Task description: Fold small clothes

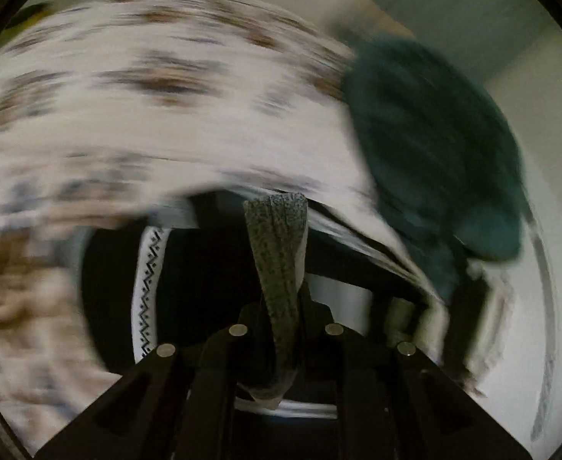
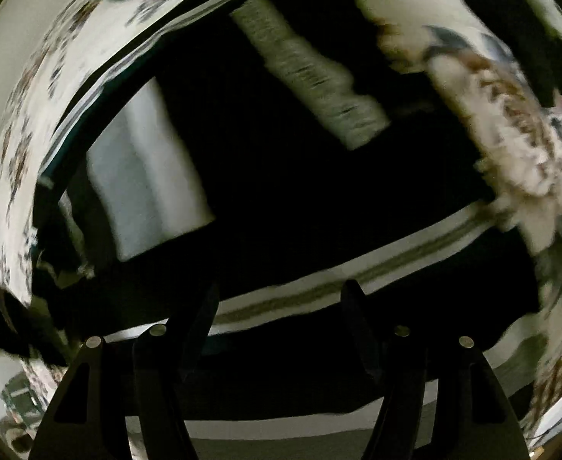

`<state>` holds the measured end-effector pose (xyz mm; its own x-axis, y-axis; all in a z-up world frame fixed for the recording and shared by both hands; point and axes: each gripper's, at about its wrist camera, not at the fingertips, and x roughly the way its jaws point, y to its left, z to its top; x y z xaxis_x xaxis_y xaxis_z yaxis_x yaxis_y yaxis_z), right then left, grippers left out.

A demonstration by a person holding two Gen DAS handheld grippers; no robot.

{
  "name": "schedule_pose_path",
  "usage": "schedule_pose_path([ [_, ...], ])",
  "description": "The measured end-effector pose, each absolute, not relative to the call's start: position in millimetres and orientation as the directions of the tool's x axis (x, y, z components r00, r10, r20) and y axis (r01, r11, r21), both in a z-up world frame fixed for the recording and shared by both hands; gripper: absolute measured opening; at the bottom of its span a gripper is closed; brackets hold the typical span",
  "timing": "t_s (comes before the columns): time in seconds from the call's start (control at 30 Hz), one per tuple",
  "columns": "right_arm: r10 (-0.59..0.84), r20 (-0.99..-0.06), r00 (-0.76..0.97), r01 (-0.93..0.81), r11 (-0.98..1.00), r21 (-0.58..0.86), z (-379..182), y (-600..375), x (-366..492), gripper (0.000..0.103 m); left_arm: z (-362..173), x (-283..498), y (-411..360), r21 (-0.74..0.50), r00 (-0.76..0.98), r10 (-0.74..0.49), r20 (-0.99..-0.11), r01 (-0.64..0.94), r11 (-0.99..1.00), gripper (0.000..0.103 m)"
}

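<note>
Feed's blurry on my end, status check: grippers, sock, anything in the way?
Left gripper shut on grey sock. Right gripper open, empty, over black cloth. Teal garment lies off to the side; nothing blocking.

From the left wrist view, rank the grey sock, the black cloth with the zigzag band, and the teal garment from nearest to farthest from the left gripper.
1. grey sock: pinched in the left gripper.
2. zigzag band on the black cloth: just beyond, left.
3. teal garment: farthest, upper right, blurred.

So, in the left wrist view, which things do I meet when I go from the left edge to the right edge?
Patterned white cloth → zigzag-trimmed band → grey sock pinched in the left gripper → dark green garment.
</note>
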<state>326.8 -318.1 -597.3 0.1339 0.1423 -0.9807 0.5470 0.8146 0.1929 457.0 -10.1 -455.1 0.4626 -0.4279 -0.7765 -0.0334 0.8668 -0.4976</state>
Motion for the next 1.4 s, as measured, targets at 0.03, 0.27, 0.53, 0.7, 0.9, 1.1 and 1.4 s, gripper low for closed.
schedule_pose_path([
  [0.03, 0.137, -0.981, 0.135, 0.552, 0.812, 0.189, -596.4, -331.2, 325.2, 0.068, -454.7, 465.2, -50.3, -0.507, 0.442, -0.462, -0.769, 0.018, 0.862, 0.007],
  [0.27, 0.119, -0.984, 0.131, 0.557, 0.812, 0.173, -588.5, -425.1, 317.5, 0.068, -474.3, 493.8, -222.4, -0.535, 0.285, -0.561, -0.777, 0.17, 0.827, 0.011],
  [0.53, 0.217, -0.944, 0.249, 0.524, 0.789, 0.32, -543.4, -493.6, 310.4, 0.068, -482.8, 494.7, -164.9, -0.442, 0.337, -0.437, -0.834, 0.066, 0.894, 0.073],
  [0.7, 0.271, -0.902, 0.337, 0.469, 0.782, 0.41, -523.5, -490.3, 356.7, 0.068, -495.1, 491.0, -43.5, -0.283, 0.418, -0.202, -0.886, -0.14, 0.949, 0.073],
  [0.9, 0.246, -0.929, 0.277, 0.452, 0.82, 0.352, -564.4, -463.5, 436.0, 0.067, -540.0, 505.1, 19.6, -0.136, 0.36, -0.043, -0.932, -0.237, 0.962, 0.073],
  [1.1, 0.235, -0.923, 0.303, 0.399, 0.849, 0.347, -570.2, -448.3, 462.0, 0.003, -571.6, 530.0, 2.2, -0.099, 0.338, -0.04, -0.94, -0.158, 0.983, 0.073],
  [1.4, 0.105, -0.983, 0.154, 0.461, 0.872, 0.165, -601.2, -474.7, 485.6, 0.014, -612.0, 557.8, 12.3, -0.083, 0.255, -0.045, -0.966, -0.144, 0.986, 0.076],
])
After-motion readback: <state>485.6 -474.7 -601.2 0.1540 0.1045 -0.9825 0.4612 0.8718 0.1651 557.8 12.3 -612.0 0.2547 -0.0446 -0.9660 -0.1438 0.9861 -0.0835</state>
